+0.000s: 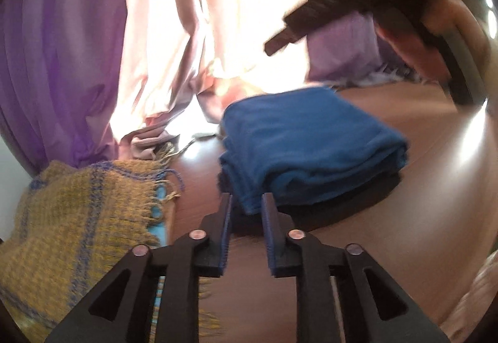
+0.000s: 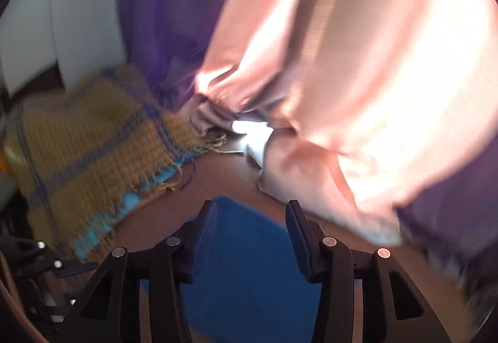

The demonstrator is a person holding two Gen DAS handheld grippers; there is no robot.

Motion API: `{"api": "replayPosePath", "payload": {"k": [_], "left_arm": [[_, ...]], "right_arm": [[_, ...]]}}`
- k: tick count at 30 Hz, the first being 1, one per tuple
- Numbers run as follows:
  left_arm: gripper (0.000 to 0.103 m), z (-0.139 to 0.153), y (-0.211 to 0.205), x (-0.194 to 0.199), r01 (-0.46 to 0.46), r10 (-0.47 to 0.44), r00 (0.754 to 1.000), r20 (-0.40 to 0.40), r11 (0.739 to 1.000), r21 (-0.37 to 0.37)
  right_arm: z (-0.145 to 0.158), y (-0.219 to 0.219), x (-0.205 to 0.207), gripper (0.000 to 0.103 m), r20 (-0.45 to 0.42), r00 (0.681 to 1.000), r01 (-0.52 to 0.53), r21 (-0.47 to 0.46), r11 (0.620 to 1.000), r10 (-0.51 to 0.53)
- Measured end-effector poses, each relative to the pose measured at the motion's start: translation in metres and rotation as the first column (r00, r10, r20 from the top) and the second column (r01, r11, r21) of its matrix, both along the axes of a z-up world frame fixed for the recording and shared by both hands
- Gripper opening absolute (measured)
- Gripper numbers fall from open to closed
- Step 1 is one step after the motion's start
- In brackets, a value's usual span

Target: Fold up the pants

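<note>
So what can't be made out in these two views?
- Folded blue fleece pants: right wrist view shows only part, behind its claw.
- Right claw: motion-blurred in left wrist view.
- Mustard woven scarf: blurred, partly cut off.
- Window behind pink curtain: overexposed.

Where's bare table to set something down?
Bare table lies right of the blue pants, out to the edge, and near the left gripper. A narrow strip runs between pants and yellow scarf. Crowded at the back, where the curtains pool.
</note>
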State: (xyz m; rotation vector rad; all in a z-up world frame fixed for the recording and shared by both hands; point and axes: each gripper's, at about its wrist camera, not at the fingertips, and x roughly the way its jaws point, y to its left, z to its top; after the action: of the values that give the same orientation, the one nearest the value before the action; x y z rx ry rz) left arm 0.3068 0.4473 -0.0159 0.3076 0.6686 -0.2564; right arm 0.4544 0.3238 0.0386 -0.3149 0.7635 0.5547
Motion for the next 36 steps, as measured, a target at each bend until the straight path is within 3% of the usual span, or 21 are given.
{"api": "replayPosePath", "payload": {"k": [1,4,7,10,17,24,36], "left_arm": [[0.032,0.004,-0.005,-0.003,0.004,-0.004,1.0,0.004,1.0,-0.009],[0.04,0.015,-0.015,-0.009,0.017,-0.017,1.0,0.001,0.999,-0.051],[0.049,0.023,-0.025,-0.016,0.038,-0.041,0.999,-0.019,0.992,-0.124],[0.061,0.029,-0.035,-0.026,0.03,-0.034,0.999,-0.02,0.985,-0.167],[0.074,0.041,-0.052,-0.049,-0.016,0.012,1.0,-0.019,0.975,-0.223],[0.087,0.052,-0.074,-0.088,-0.045,0.048,0.999,0.009,0.978,-0.205],[0.092,0.064,-0.097,-0.163,-0.073,0.085,0.994,0.063,0.982,-0.173]], "right_arm": [[0.001,-0.012,-0.008,0.05,0.0,1.0,0.031,0.03,0.999,-0.031],[0.002,-0.053,-0.042,0.061,-0.001,0.989,0.15,0.116,0.982,-0.151],[-0.002,-0.088,-0.079,0.071,0.03,0.96,0.272,0.145,0.951,-0.279],[-0.007,-0.119,-0.114,0.071,0.057,0.918,0.38,0.147,0.913,-0.391],[-0.012,-0.169,-0.179,0.077,0.071,0.839,0.526,0.147,0.838,-0.54],[-0.006,-0.195,-0.24,0.083,0.12,0.806,0.562,0.156,0.813,-0.58],[0.0,-0.217,-0.317,0.083,0.123,0.821,0.532,0.19,0.826,-0.557]]}}
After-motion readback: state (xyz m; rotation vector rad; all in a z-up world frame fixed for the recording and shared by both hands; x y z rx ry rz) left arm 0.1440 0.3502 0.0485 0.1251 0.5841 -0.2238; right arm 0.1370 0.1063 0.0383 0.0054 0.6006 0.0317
